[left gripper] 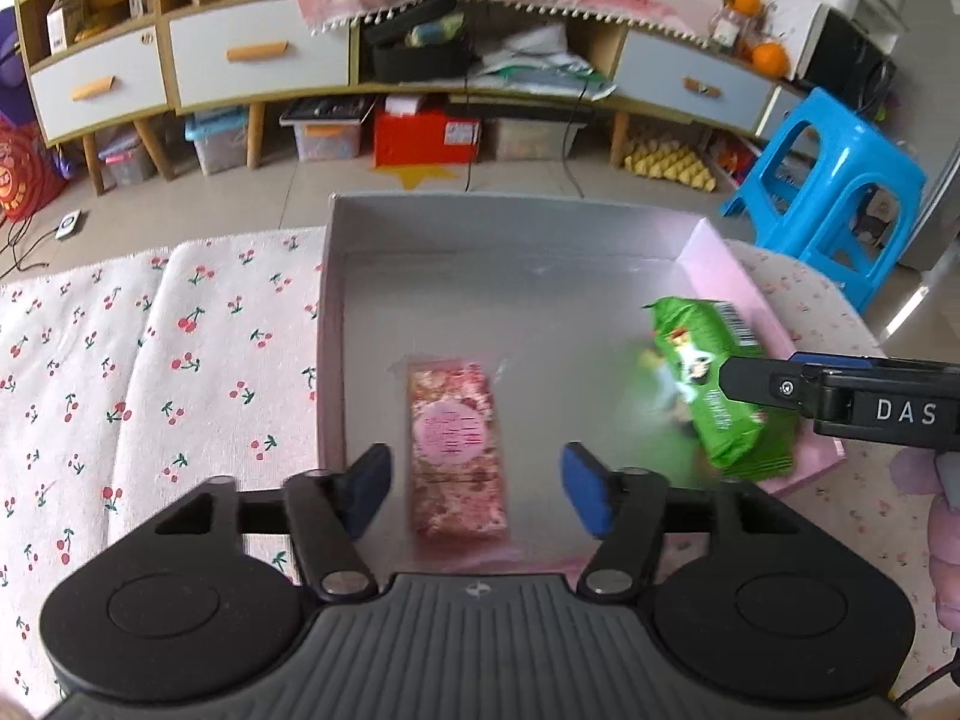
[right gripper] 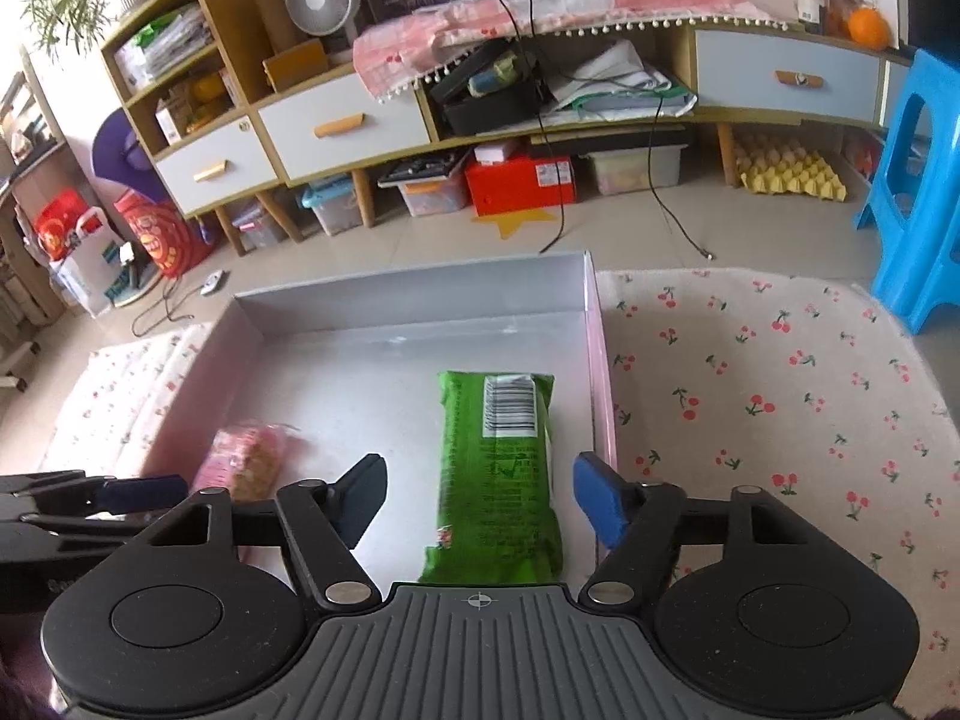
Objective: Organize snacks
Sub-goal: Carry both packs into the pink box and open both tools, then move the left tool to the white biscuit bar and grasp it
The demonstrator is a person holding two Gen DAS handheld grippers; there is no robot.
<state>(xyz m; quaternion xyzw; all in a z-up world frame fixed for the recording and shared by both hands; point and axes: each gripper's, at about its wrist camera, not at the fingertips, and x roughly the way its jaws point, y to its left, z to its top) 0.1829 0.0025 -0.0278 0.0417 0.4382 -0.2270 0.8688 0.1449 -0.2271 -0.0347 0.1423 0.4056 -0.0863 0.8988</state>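
We see the left hand-held gripper with its jaws spread wide, both blue pads clear of the pink snack packet that lies flat between them on the floor of the shallow grey tray. The packet's long side runs away from this hand-held gripper, with a gap to each pad. To the left of the left hand-held gripper, outside the tray wall, lies the cherry-print cloth that covers the surface. To its right, further across the tray and close to the pink right wall, we find the green snack packet, blurred in the left wrist view and partly crossed by a black finger of the other tool. In the right wrist view the right hand-held gripper also stands spread, and the green snack packet lies lengthwise between its pads, barcode end away from it, touching neither pad as far as we can tell. The pink snack packet shows to the left of this hand-held gripper, near the left tool's fingers at the frame edge. Just right of the right hand-held gripper runs the tray's pink wall, and beyond it more cherry-print cloth. Well ahead of both, across the tiled floor, we see a low cabinet with white drawers, and a blue stool off to the right.
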